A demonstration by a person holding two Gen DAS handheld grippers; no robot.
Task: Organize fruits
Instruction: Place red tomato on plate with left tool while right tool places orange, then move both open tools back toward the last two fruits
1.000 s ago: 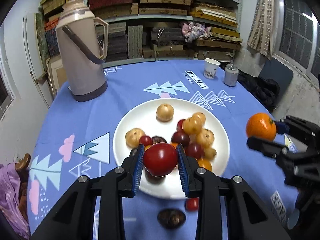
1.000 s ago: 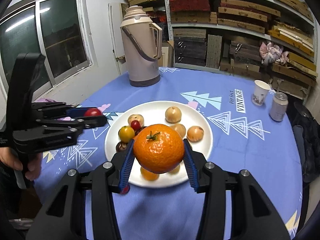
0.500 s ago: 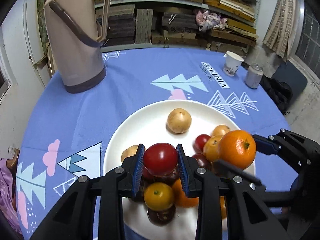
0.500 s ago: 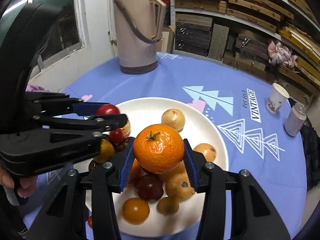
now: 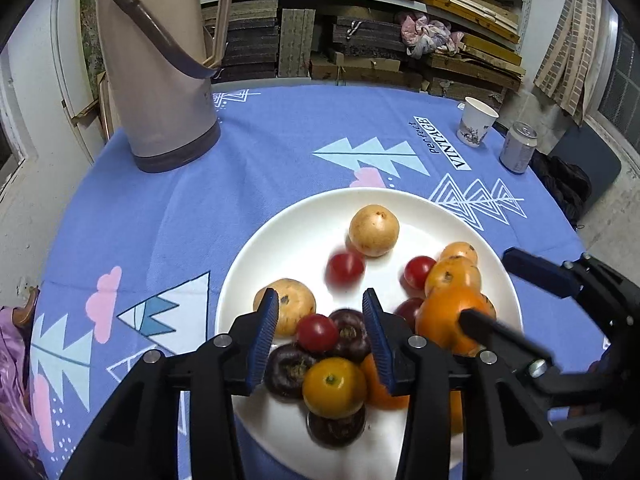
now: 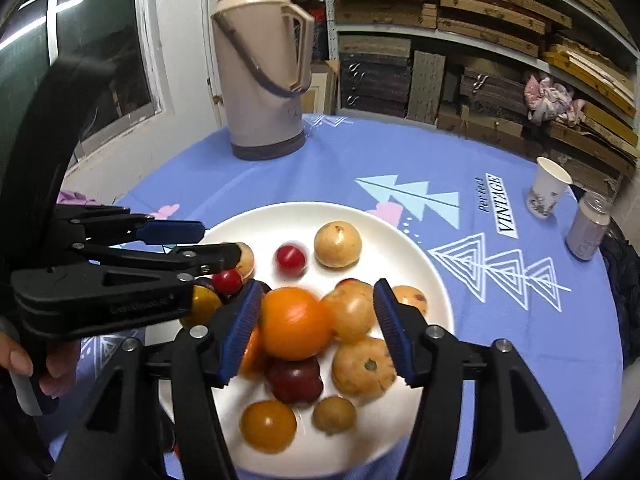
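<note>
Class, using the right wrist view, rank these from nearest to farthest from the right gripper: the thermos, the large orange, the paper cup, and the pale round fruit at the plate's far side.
1. The large orange, between the opening jaws of the right gripper.
2. The pale round fruit, on the plate's far side.
3. The paper cup, far right.
4. The thermos, at the back left.

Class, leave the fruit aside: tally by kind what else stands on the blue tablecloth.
Thermos jug: 1
Paper cup: 1
Drink can: 1
White plate: 1
Total: 4
</note>
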